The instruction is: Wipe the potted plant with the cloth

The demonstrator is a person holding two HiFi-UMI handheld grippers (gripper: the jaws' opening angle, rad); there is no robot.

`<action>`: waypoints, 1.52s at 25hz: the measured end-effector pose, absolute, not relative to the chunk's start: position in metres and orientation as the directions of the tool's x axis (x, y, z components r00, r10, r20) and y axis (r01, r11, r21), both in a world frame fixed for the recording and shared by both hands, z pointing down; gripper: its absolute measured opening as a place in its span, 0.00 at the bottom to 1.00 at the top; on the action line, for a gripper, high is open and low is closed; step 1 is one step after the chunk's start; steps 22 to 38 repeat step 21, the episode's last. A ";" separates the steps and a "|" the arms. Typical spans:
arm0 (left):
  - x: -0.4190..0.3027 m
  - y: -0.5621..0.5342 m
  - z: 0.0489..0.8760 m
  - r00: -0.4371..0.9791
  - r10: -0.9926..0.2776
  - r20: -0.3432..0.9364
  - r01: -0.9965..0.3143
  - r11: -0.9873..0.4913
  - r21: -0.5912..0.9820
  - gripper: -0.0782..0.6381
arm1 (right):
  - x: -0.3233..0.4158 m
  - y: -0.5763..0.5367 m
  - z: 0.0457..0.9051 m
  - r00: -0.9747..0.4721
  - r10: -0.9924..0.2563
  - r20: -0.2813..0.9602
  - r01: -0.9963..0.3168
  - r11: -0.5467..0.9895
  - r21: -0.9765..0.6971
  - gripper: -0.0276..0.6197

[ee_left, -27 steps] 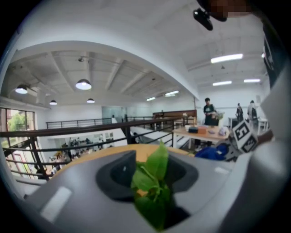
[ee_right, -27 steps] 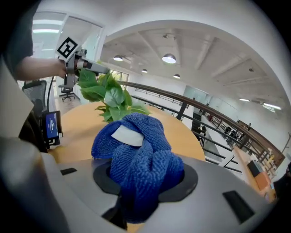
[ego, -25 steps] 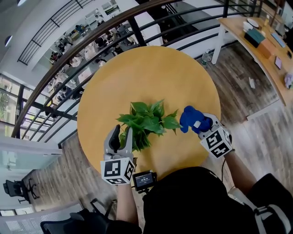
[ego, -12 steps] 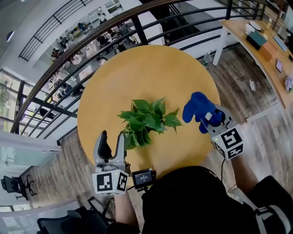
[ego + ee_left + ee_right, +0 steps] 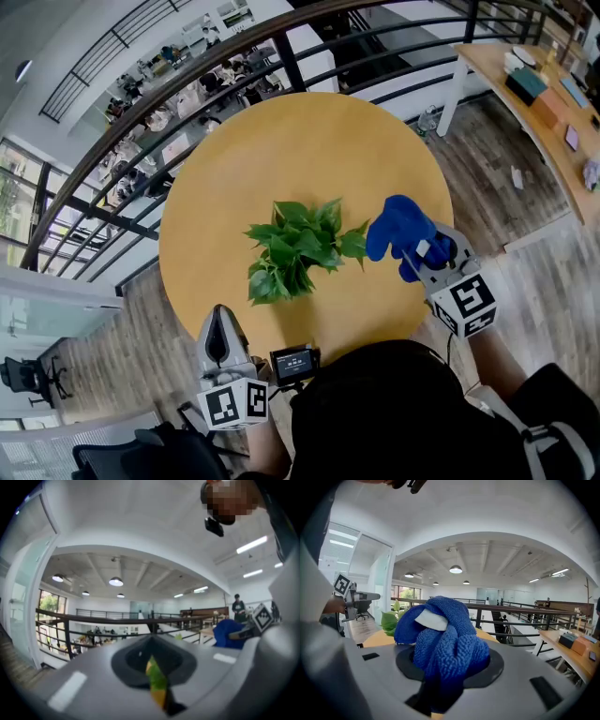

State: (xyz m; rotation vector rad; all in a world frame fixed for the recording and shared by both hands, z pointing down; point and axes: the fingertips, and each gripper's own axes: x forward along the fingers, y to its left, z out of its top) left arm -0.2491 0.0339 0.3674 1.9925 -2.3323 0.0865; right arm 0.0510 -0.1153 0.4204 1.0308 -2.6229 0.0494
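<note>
The leafy green potted plant [image 5: 298,246] stands near the middle of the round wooden table [image 5: 281,141]. My right gripper [image 5: 419,251] is shut on a bunched blue cloth [image 5: 398,230], held just right of the leaves; the cloth [image 5: 443,637] fills the right gripper view, with a plant leaf [image 5: 389,620] behind it. My left gripper [image 5: 221,339] hangs off the table's near edge, apart from the plant. Its jaws are shut, and a thin green-yellow leaf piece [image 5: 157,686] is pinched between them. The pot is hidden under the leaves.
A dark curved railing [image 5: 187,84] runs behind the table. A long wooden desk [image 5: 544,103] with boxes stands at the far right. A small device with a screen [image 5: 295,364] sits at the person's chest. Wooden floor surrounds the table.
My left gripper drew back from the plant's leaves toward the person and went from open to shut. The right gripper with the cloth rose and drew closer to the leaves.
</note>
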 end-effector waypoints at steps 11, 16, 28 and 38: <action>-0.243 0.032 0.372 -0.145 -0.984 0.099 -0.989 0.146 0.000 0.11 | 0.049 -0.115 0.420 -0.683 -0.659 0.315 -0.669 0.738 0.092 0.29; -0.243 0.032 0.371 -0.144 -0.985 0.099 -0.989 0.145 0.004 0.11 | 0.049 -0.114 0.421 -0.680 -0.659 0.321 -0.668 0.737 0.099 0.29; -0.245 0.031 0.371 -0.144 -0.984 0.102 -0.989 0.145 0.001 0.11 | 0.047 -0.115 0.422 -0.678 -0.660 0.323 -0.669 0.736 0.101 0.29; -0.245 0.031 0.371 -0.144 -0.984 0.102 -0.989 0.145 0.001 0.11 | 0.047 -0.115 0.422 -0.678 -0.660 0.323 -0.669 0.736 0.101 0.29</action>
